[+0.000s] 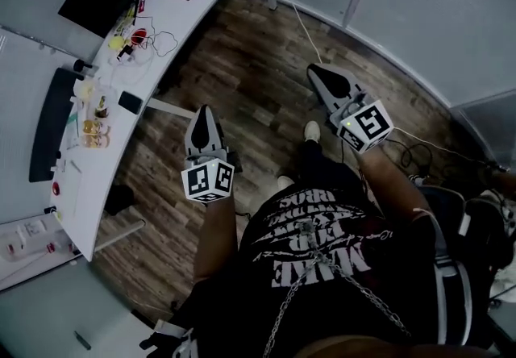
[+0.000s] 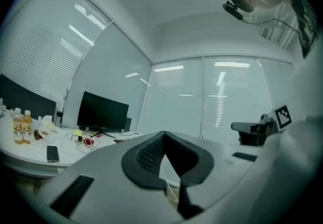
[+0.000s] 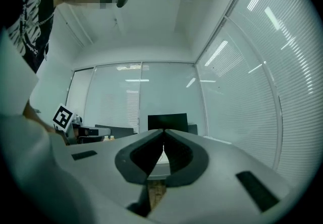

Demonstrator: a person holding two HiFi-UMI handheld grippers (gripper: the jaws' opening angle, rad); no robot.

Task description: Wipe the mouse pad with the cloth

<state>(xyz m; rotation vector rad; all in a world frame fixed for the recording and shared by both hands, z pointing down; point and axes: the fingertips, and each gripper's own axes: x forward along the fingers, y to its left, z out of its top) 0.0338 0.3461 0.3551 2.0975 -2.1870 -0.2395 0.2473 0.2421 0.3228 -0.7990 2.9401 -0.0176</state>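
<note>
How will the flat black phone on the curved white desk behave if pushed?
The flat black phone lies face-flat on the curved white desk, so it would probably slide rather than tip. It looks rigid and should keep its shape when lifted. Its thin edge sits low against the desk and may be hard to pinch.
</note>
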